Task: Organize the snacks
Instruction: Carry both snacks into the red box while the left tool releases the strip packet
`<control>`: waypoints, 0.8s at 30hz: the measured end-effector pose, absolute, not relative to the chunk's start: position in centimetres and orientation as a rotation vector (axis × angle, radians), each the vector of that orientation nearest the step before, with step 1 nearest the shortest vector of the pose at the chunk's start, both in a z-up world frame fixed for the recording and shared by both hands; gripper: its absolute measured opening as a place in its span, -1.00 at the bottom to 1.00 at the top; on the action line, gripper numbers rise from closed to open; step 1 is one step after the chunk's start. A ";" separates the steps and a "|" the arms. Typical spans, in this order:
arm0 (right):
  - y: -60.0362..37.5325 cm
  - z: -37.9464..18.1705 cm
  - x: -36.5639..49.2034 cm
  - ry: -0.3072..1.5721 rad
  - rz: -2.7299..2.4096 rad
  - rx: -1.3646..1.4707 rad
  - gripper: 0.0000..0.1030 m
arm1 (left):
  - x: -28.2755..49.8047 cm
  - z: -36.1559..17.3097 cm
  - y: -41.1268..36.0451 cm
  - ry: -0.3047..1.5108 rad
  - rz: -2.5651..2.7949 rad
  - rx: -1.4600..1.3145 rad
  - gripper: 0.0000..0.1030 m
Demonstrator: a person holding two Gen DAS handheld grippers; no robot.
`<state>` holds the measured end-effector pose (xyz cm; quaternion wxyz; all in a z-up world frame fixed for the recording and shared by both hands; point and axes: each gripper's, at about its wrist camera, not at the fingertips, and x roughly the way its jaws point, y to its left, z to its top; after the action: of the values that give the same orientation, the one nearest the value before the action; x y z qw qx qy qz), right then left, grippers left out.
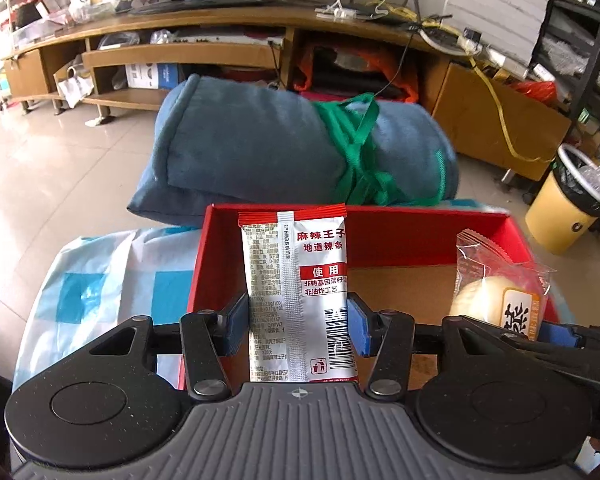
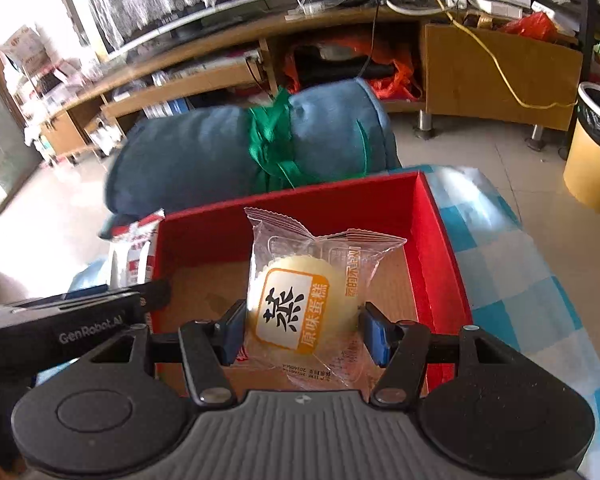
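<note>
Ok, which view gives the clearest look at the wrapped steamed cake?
The right wrist view: the wrapped steamed cake sits centred between the right gripper pads, label readable, above the red box. The left wrist view shows it only at the right edge, partly hidden.

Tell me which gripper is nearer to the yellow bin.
Right. The right gripper, holding the cake, is on the side of the red box toward the bin; the left gripper, holding the spicy strip packet, is farther from it.
</note>
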<state>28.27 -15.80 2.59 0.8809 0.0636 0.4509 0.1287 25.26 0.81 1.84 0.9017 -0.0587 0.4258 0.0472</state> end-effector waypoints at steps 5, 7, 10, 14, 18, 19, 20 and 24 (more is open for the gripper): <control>-15.1 0.3 29.5 0.989 0.261 0.092 0.05 | 25.9 0.0 0.7 0.939 0.110 -0.103 0.14; -14.9 -0.2 29.8 0.995 0.256 0.072 0.05 | 25.9 -0.4 0.7 0.947 0.115 -0.093 0.14; -14.9 -0.8 30.0 1.013 0.254 0.053 0.05 | 26.0 -0.8 0.6 0.962 0.115 -0.085 0.15; -15.0 -1.5 30.1 1.025 0.249 0.051 0.06 | 25.9 -1.0 0.3 0.969 0.117 -0.074 0.18; -15.0 -1.1 30.1 1.008 0.241 0.045 0.06 | 25.8 -0.9 0.3 0.964 0.118 -0.062 0.20; -15.0 -1.0 30.1 1.006 0.240 0.042 0.06 | 25.8 -0.9 0.3 0.965 0.118 -0.064 0.20; -15.0 -0.9 30.0 1.002 0.240 0.037 0.06 | 25.8 -0.9 0.3 0.968 0.118 -0.069 0.24; -14.9 -0.5 29.8 0.983 0.234 0.021 0.06 | 25.6 -0.6 0.2 0.956 0.115 -0.061 0.32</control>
<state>29.76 -14.94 -0.48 0.8749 0.0100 0.4710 0.1123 25.59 0.16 -0.57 0.8859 -0.0291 0.4597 0.0553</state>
